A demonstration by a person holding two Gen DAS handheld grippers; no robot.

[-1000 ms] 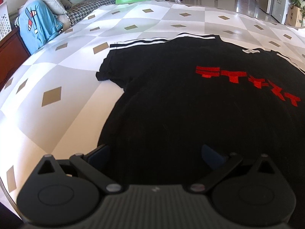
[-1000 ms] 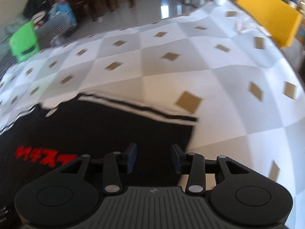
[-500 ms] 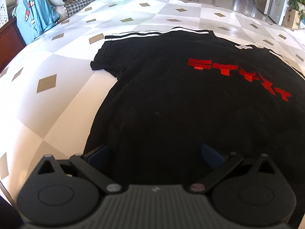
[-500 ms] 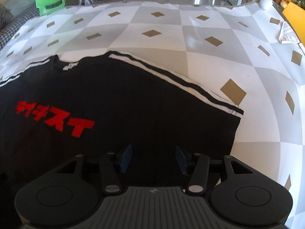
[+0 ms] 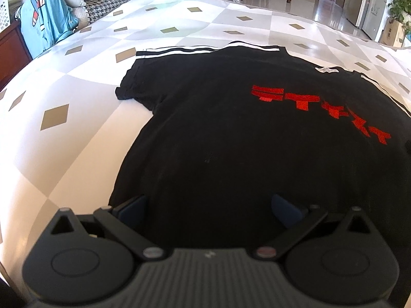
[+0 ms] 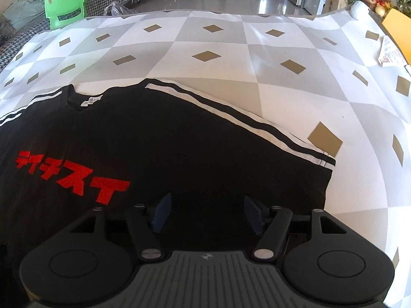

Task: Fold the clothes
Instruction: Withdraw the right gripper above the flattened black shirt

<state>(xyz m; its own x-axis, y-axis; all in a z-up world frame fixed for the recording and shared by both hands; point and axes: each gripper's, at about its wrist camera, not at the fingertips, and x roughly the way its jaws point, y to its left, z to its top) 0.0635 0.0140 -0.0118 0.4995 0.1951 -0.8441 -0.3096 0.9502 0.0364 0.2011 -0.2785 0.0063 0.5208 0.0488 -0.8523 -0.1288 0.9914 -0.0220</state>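
A black T-shirt with red lettering and white shoulder stripes lies flat, front up, on a checked cloth. My left gripper hovers over the shirt's lower left part, jaws wide open, nothing between the blue pads. In the right wrist view the same T-shirt spreads below my right gripper, which hangs over the cloth near the right sleeve. Its jaws are opening and nothing is pinched between them.
The grey and white checked cloth covers the whole surface. A paper slip lies at its far right edge by a yellow chair. A green chair and a blue garment on a sofa stand beyond the far edge.
The right gripper swung left and down from the bare cloth to above the shirt near the right sleeve, and its jaws widened. The left gripper stayed open over the shirt's lower left.
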